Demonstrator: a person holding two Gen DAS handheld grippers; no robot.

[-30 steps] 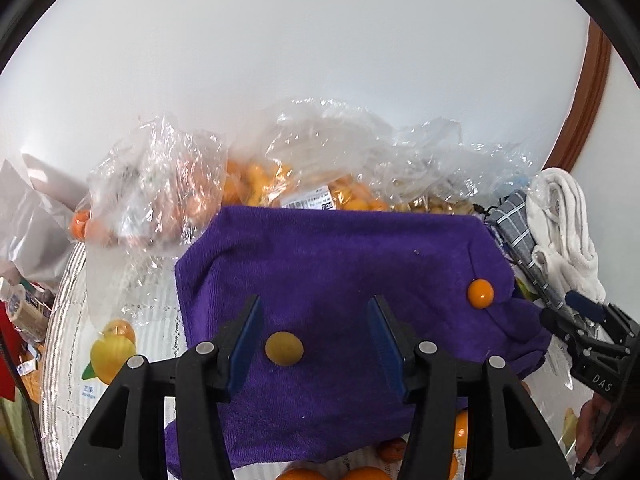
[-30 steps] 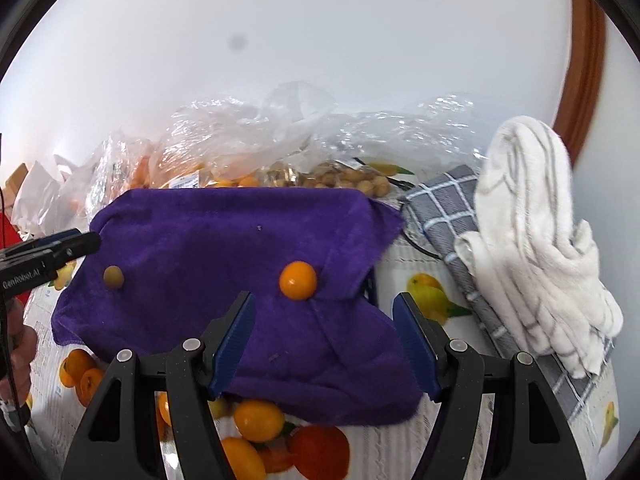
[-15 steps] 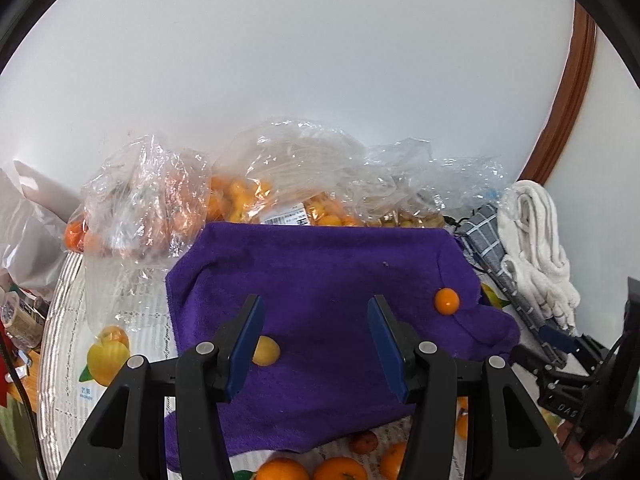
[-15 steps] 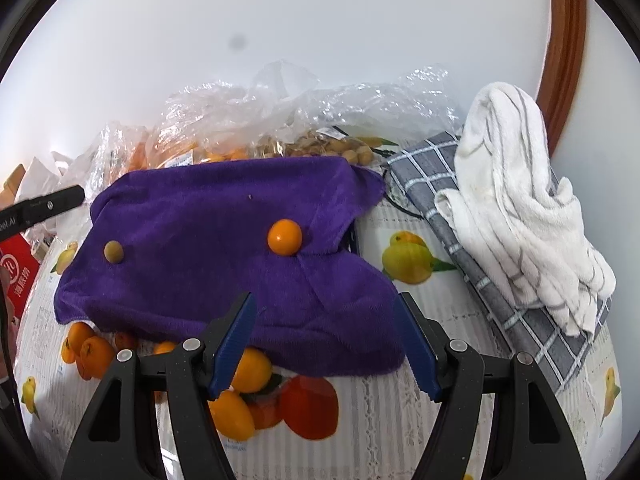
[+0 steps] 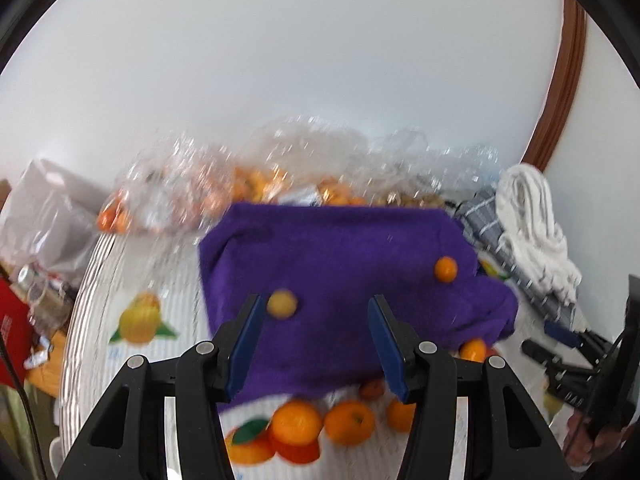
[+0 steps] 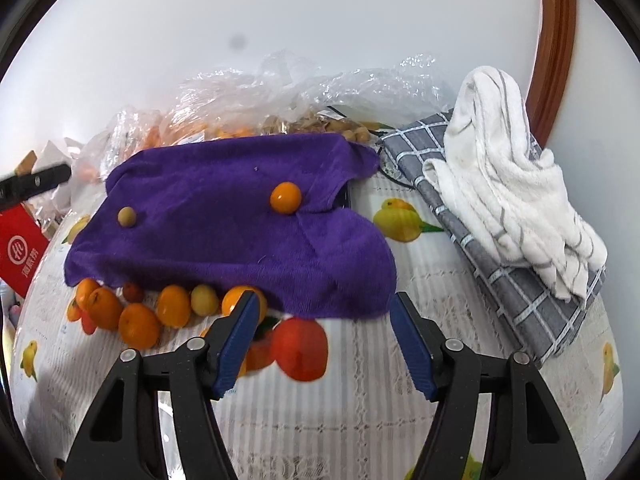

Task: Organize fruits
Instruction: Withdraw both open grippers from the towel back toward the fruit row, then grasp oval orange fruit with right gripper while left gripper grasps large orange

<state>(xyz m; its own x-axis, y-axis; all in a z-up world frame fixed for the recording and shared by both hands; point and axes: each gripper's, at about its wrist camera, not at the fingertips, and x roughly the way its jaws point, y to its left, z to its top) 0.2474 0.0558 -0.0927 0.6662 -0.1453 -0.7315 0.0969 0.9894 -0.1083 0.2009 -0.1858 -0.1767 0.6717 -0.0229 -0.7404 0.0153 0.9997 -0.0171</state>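
Your table (image 6: 360, 420) stretches out under both tools, and the purple towel (image 6: 224, 240) lies just ahead of them. Past your right tool (image 6: 324, 334), to its right, a white towel (image 6: 508, 184) sits on a checked cloth (image 6: 520, 296). Loose oranges (image 6: 140, 320) line the towel's near edge, left of that tool. Your left tool (image 5: 316, 340) hovers with its jaws apart, a yellow fruit (image 5: 282, 304) just ahead beside its left finger. Your right tool's jaws are apart too, an orange fruit (image 6: 285, 197) well ahead.

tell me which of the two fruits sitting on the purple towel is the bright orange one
The one on the purple towel's right part, by the fold. It is glossy bright orange and larger; the other fruit, near the towel's left edge, is dull yellowish and smaller.
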